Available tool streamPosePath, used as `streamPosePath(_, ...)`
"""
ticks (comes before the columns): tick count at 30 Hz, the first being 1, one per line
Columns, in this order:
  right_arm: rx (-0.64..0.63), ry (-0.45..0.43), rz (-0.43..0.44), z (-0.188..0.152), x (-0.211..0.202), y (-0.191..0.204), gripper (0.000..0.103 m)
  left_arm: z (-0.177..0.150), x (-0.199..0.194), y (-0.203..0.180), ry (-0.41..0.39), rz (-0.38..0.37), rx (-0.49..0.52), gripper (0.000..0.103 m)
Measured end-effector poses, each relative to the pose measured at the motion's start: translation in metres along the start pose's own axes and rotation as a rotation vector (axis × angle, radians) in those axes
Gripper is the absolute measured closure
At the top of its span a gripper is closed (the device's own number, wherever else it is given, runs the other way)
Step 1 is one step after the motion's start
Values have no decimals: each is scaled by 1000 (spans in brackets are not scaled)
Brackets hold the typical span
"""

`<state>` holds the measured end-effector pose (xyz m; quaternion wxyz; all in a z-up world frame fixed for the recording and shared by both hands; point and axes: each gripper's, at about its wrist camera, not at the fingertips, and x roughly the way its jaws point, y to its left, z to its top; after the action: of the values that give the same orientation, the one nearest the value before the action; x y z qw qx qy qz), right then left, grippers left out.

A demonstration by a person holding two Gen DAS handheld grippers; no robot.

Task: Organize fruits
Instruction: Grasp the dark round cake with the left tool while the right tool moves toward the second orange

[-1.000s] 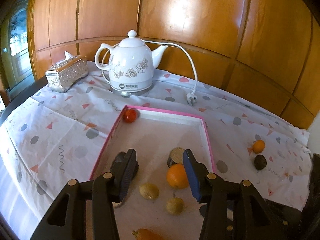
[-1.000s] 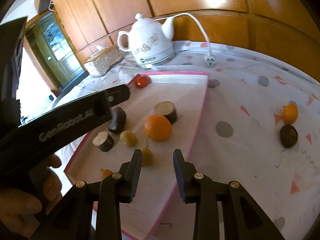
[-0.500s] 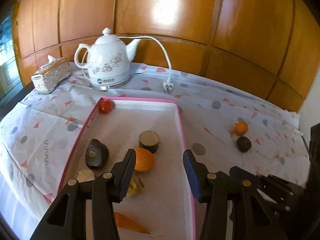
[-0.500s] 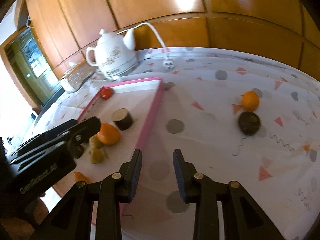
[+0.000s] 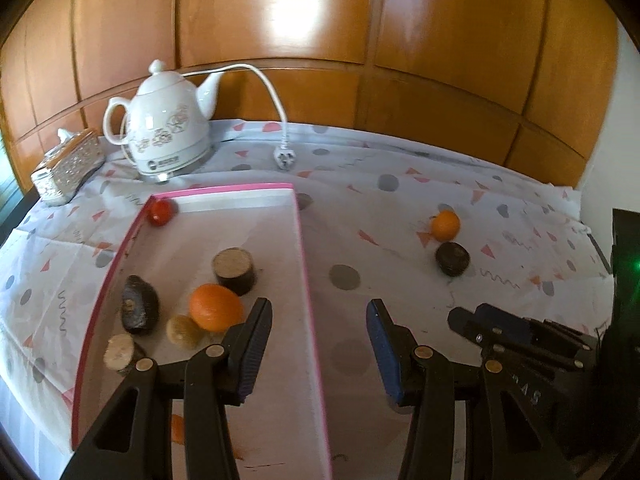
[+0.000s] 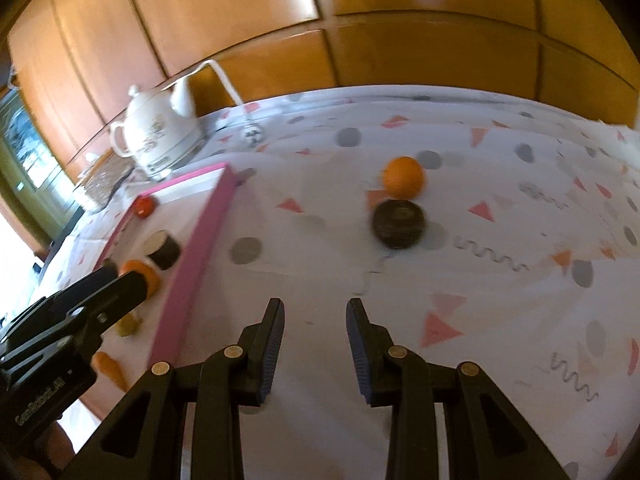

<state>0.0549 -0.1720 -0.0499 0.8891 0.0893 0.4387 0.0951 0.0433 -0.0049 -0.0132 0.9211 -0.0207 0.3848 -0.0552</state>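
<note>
Dark round fruit [image 6: 399,223] lies straight ahead of the right claw [image 6: 315,344], touching the small orange [image 6: 403,177], right of the pink tray [image 6: 200,248]. Both claws gape empty; left claw [image 5: 318,350] farther.

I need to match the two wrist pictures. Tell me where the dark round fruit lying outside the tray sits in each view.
Left wrist: the dark round fruit is at right of centre, on the tablecloth, just below the small orange.
Right wrist: it lies just above centre, ahead of the open jaws, again just below the small orange.
Shared landmark: the white kettle, beyond the pink-rimmed tray.
</note>
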Motion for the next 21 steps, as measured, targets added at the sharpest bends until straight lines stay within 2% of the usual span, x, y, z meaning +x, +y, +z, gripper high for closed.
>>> streamPosePath(9, 79, -14, -74, 2, -4, -42, 71, 1, 13, -28, 24, -29, 53, 53)
streamPosePath(21, 128, -13, -124, 0, -1, -70, 71, 1, 34, -57, 68, -57, 106, 53)
